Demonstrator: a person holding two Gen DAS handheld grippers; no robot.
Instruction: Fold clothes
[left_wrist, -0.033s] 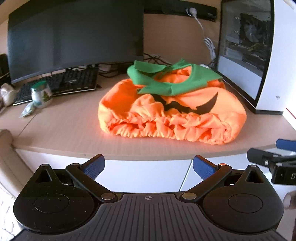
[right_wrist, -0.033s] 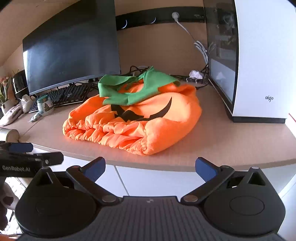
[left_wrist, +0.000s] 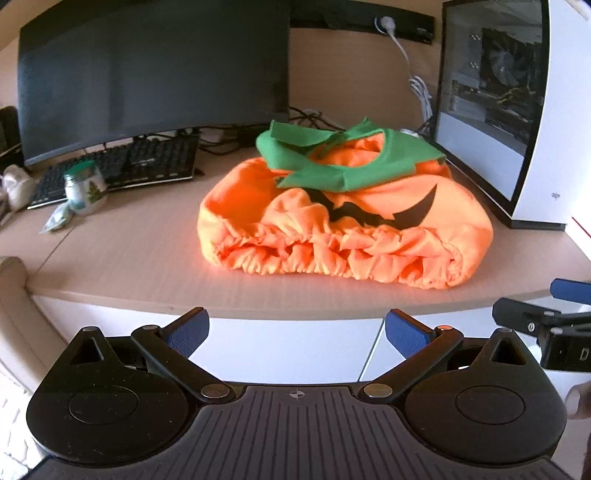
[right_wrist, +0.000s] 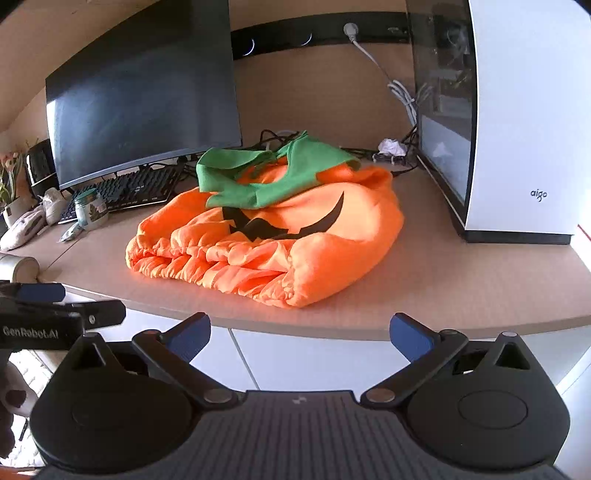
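Nothing moved; costume (left_wrist: 343, 218) beyond fingers (left_wrist: 188, 328).

light wooden desk (left_wrist: 140, 258) with a costume and computer gear on it

an orange pumpkin costume (left_wrist: 343, 229) lies bunched near the front edge; behind it stand a dark monitor (left_wrist: 147, 81), a keyboard (left_wrist: 125, 168) and a small jar (left_wrist: 85, 188), with a white pc case (left_wrist: 532, 122) at the right.

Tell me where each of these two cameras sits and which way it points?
Left wrist: rides the left gripper, before the desk's edge, facing the pumpkin costume; its own open jaws show, and the right gripper at right.
Right wrist: rides the right gripper, facing the costume from further right; open jaws show, the left gripper at left.
Shared: costume, monitor, keyboard, computer case.
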